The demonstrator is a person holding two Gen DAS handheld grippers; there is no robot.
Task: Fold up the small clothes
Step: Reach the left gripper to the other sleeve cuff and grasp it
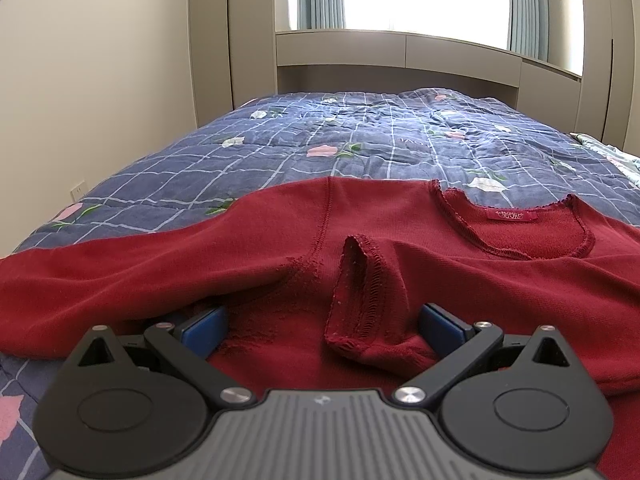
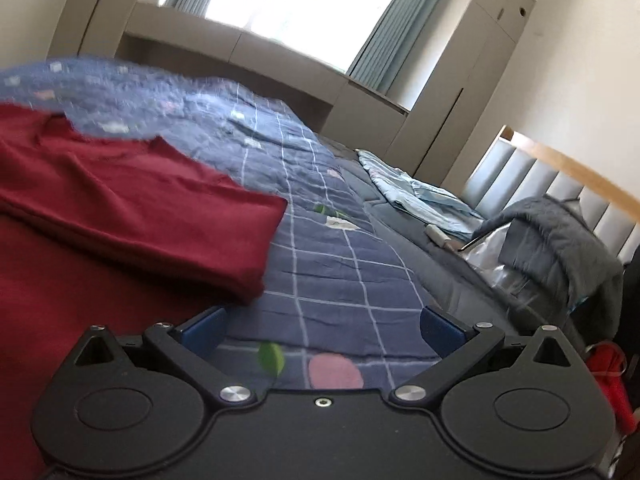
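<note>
A dark red knit top (image 1: 240, 248) lies spread on the blue checked quilt (image 1: 360, 136), neckline and label (image 1: 514, 216) to the right. A sleeve cuff (image 1: 360, 292) is folded in over the body. My left gripper (image 1: 324, 320) is open, low over the top, its blue pads either side of the cuff; red cloth drapes over the left pad. In the right wrist view the top (image 2: 120, 216) lies at left, with its other sleeve end (image 2: 260, 240) on the quilt (image 2: 340, 280). My right gripper (image 2: 324, 328) is open and empty, just right of that sleeve.
A pale blue garment (image 2: 420, 200) and a grey blanket pile (image 2: 560, 236) lie at the head of the bed by the padded headboard (image 2: 560, 184). Wardrobes and a window seat (image 1: 400, 48) stand beyond the bed. Something red (image 2: 608, 376) hangs off the bed's right side.
</note>
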